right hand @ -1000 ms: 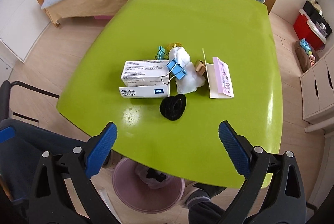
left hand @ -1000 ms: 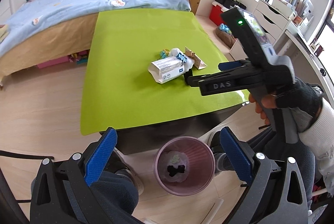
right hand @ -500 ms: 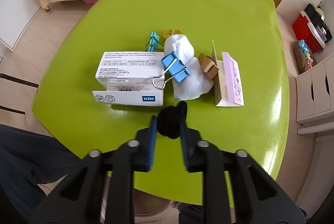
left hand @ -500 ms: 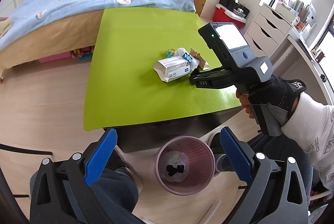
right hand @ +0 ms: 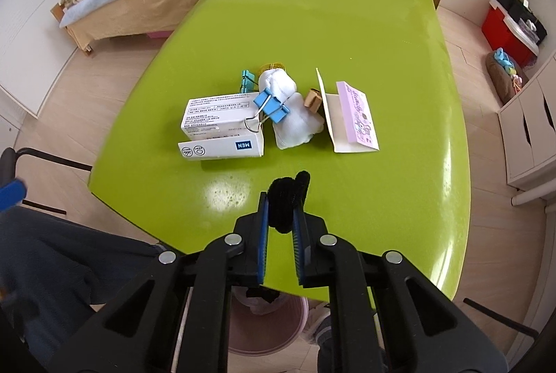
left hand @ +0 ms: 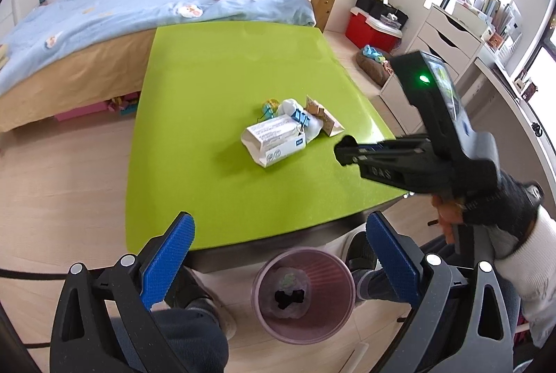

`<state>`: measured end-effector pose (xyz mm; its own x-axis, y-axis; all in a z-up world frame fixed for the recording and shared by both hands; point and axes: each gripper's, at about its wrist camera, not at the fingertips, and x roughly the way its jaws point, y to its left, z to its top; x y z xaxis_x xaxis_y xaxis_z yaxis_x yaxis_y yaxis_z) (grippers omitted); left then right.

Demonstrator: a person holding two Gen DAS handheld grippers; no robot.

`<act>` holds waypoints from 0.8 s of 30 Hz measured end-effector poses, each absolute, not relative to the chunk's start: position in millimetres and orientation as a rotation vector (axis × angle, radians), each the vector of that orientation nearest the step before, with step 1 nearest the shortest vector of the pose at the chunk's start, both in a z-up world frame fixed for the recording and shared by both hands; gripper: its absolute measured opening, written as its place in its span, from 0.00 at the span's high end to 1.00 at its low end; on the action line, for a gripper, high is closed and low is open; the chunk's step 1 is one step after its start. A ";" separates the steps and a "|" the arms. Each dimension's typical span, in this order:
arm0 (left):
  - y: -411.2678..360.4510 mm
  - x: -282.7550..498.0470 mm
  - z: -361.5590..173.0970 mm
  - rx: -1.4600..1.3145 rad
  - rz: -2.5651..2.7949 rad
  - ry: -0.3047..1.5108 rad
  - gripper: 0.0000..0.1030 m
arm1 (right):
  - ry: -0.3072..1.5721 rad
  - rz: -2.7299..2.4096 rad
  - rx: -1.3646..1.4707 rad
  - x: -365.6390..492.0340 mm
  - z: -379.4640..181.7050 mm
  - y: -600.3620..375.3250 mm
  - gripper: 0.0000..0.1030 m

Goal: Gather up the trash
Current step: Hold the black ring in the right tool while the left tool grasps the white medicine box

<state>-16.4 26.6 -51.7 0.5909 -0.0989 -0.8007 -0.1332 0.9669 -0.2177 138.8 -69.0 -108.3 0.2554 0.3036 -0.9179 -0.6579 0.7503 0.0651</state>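
Observation:
My right gripper (right hand: 280,216) is shut on a black fuzzy wad (right hand: 287,195) and holds it above the near part of the green table (right hand: 347,35). It also shows in the left wrist view (left hand: 347,150), lifted off the table. Trash lies mid-table: a white box (right hand: 222,129), a blue binder clip (right hand: 271,105), a white tissue wad (right hand: 292,115), a pink card (right hand: 354,119). My left gripper (left hand: 278,254) is open and empty above the pink bin (left hand: 304,289), which stands on the floor below the table's near edge and holds some trash.
A bed with a blue blanket (left hand: 104,11) stands behind the table. White drawers (left hand: 448,39) and a red box (left hand: 371,29) are on the right. A small brown block (right hand: 312,100) and a teal clip (right hand: 247,79) lie among the trash. My legs (left hand: 173,331) flank the bin.
My right gripper closed on the black wad, lifted it off the table and drew it back toward the near edge. The left gripper stayed open over the bin.

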 end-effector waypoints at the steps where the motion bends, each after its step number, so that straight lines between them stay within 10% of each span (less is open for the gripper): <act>1: 27.0 -11.3 -51.9 -0.266 0.019 0.944 0.08 | 1.136 0.674 -0.354 137.1 -105.9 -72.9 0.88; 24: 10.6 115.9 -122.5 -0.271 0.122 1.158 0.08 | 1.151 0.646 -0.201 125.3 -99.4 -128.0 0.88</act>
<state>115.9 10.6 -122.5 0.3987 -0.0445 -0.9160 -0.2342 0.9608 -0.1487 125.3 -128.0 -99.4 0.2509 0.3713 -0.8940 -0.5702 0.8030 0.1734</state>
